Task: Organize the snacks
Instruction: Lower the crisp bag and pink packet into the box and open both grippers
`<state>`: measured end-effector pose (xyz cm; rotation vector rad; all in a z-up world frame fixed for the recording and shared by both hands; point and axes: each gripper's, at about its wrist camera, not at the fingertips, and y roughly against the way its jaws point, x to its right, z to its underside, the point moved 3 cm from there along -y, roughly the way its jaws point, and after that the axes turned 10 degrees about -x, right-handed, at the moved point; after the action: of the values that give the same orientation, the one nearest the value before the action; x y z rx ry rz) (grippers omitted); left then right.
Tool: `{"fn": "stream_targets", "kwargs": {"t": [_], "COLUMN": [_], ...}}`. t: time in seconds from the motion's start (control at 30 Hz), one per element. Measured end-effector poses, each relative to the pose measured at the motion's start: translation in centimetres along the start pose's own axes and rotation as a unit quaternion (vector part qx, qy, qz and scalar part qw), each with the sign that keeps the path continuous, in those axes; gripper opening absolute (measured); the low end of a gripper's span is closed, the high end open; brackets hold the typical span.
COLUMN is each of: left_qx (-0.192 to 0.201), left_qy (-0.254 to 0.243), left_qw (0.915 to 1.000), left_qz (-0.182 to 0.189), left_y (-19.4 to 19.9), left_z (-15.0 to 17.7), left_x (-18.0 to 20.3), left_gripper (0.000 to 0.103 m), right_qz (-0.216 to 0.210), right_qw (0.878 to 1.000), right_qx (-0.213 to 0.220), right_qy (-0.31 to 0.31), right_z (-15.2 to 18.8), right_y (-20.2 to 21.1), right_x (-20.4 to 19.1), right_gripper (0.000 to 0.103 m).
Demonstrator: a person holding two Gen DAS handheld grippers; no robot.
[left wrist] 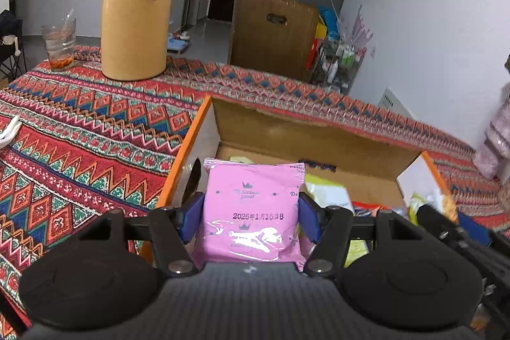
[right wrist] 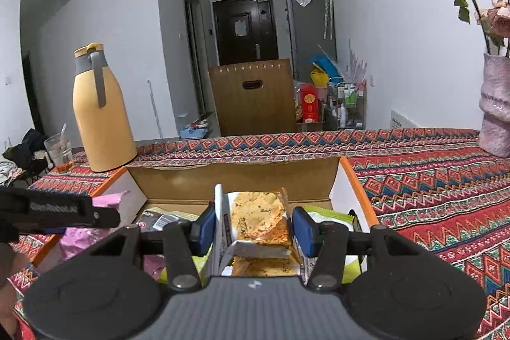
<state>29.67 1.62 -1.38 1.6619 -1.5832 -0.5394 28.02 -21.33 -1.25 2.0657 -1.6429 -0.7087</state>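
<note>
While both packets hang over the open cardboard box (left wrist: 318,142), each gripper is clamped on its own snack. Above the box's left half, the left gripper (left wrist: 250,209) pinches a pink packet (left wrist: 251,212) between its blue pads; above the middle, the right gripper (right wrist: 251,228) grips a cracker packet (right wrist: 259,219). I judge the glossy film could slip or snag on the box wall, dropping a packet onto the patterned tablecloth (left wrist: 79,133). Only the right wrist view shows the pink vase (right wrist: 495,107) right of the box; only the left wrist view shows the date printed on the pink packet.
</note>
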Motion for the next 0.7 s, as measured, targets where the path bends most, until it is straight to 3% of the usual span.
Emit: {"fn": "stream_targets", "kwargs": {"t": [0.4, 0.57, 0.6, 0.67, 0.7], "left_qx": [0.015, 0.024, 0.028, 0.041, 0.047], "left_qy": [-0.012, -0.008, -0.007, -0.005, -0.004], "left_qw": [0.9998, 0.9996, 0.9995, 0.9991, 0.9988], "left_qz": [-0.01, -0.011, -0.011, -0.012, -0.015], "left_y": [0.4, 0.7, 0.9, 1.4, 1.6], "left_z": [0.7, 0.7, 0.7, 0.7, 0.7], "left_x": [0.3, 0.1, 0.1, 0.0, 0.0], "left_gripper": [0.063, 0.066, 0.073, 0.085, 0.092], "right_qz": [0.002, 0.001, 0.001, 0.003, 0.006], "right_qw": [1.0, 1.0, 1.0, 1.0, 1.0], "right_qx": [-0.007, -0.005, -0.005, -0.003, -0.001], "right_qy": [-0.005, 0.0, 0.0, -0.005, -0.009], "right_z": [0.4, 0.6, 0.7, 0.8, 0.8], "right_y": [-0.6, -0.5, -0.5, -0.3, -0.2], "right_x": [0.3, -0.1, -0.1, 0.0, 0.2], "right_gripper": [0.052, 0.068, 0.072, 0.095, 0.1]}}
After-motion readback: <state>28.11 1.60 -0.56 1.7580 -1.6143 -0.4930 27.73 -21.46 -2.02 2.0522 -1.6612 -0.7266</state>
